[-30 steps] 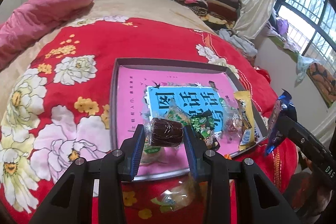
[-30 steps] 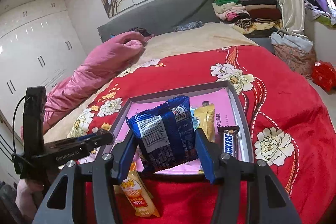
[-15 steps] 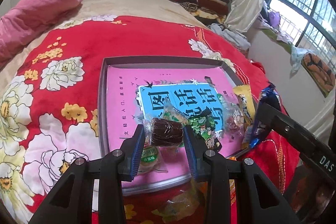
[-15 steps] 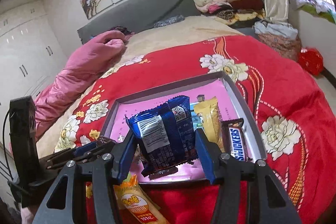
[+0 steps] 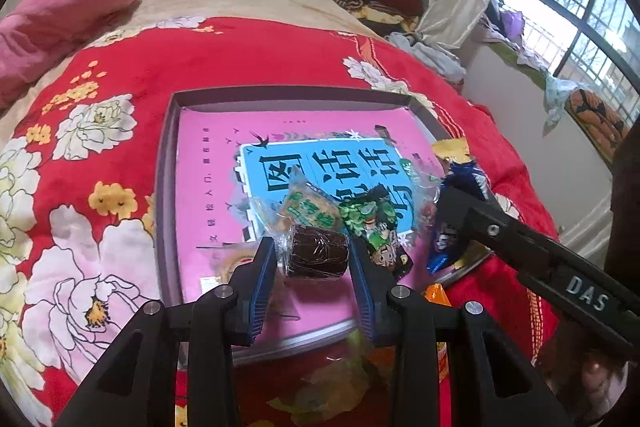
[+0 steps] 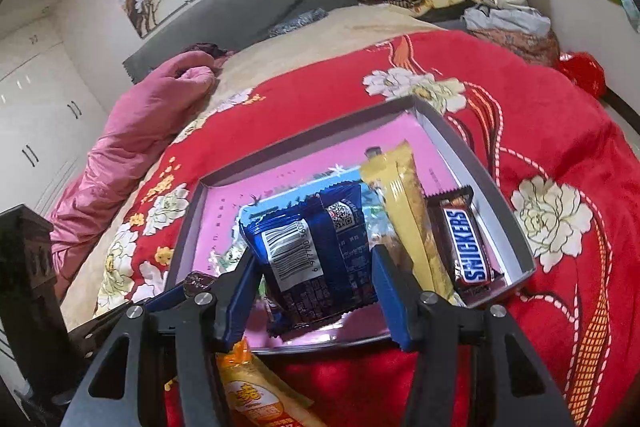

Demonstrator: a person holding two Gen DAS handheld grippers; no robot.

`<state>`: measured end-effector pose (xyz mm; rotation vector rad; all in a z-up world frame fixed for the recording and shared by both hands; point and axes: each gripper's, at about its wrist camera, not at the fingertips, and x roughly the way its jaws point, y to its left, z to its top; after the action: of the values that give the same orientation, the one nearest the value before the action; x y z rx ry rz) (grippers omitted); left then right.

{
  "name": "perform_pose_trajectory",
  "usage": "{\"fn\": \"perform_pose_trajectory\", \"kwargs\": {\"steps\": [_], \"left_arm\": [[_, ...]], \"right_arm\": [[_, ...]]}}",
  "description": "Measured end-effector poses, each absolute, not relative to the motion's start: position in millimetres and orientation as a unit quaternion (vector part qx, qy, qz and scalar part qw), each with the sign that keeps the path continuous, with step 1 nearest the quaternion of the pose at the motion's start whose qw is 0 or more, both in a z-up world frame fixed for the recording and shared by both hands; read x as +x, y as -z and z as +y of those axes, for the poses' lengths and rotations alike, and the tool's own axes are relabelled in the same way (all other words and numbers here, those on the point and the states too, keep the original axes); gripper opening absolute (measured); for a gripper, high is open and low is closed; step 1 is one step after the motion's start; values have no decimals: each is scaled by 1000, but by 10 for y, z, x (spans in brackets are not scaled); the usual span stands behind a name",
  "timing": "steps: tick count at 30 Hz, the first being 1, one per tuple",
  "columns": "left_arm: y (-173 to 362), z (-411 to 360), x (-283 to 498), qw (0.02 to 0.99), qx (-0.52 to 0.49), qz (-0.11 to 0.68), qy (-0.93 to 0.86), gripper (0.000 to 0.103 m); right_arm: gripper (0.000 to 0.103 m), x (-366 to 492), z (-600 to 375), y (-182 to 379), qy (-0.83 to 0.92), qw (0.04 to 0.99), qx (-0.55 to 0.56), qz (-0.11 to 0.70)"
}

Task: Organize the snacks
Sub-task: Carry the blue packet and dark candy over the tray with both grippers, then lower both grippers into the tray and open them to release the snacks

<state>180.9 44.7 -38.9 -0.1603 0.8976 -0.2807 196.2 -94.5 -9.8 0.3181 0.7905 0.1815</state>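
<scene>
- Both grippers are carrying snacks over the near edge of the tray, likely to drop them in with the rest.
- Left gripper is pinching a dark brown cake in clear wrap, jaws nearly closed and pads pressing both its sides; it is hanging just above the tray's near end, probably so the cake can be let go onto the pink floor.
- Right gripper is holding a blue packet upright, barcode facing the camera, jaws about half open and clamped on its lower sides; the packet is hovering over the tray's near right part, beside the yellow packet.
- Near the tray, on the red blanket, an orange packet is lying outside the rim, and seems to be waiting its turn.
- Inside the tray, a green cookie pack and a green cartoon packet are lying together on the blue print, just beyond the cake.
- Farther right, a yellow packet and a Snickers are lying side by side along the right wall, lengthwise, which suggests long items are being lined up there.
- Far part of the tray is showing only its pink floor, leaving room for more.
- Beyond, a pink quilt is lying at the far left of the bed.
</scene>
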Motion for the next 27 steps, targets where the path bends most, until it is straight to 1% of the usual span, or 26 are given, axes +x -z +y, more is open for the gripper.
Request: {"fn": "perform_pose_trajectory", "kwargs": {"steps": [4,15,27], "left_arm": [[429,439,1824,886,-79,436,138,38],[478,390,1859,884,-73,440,142,38],[509,371,1885,882,-71,443,145,38]], "right_arm": [[56,1985,-952,161,-83,906,152,387],[56,1993,-884,232,-59,916,101,383],[56,2001,-921,346,-61,911,102,395]]}}
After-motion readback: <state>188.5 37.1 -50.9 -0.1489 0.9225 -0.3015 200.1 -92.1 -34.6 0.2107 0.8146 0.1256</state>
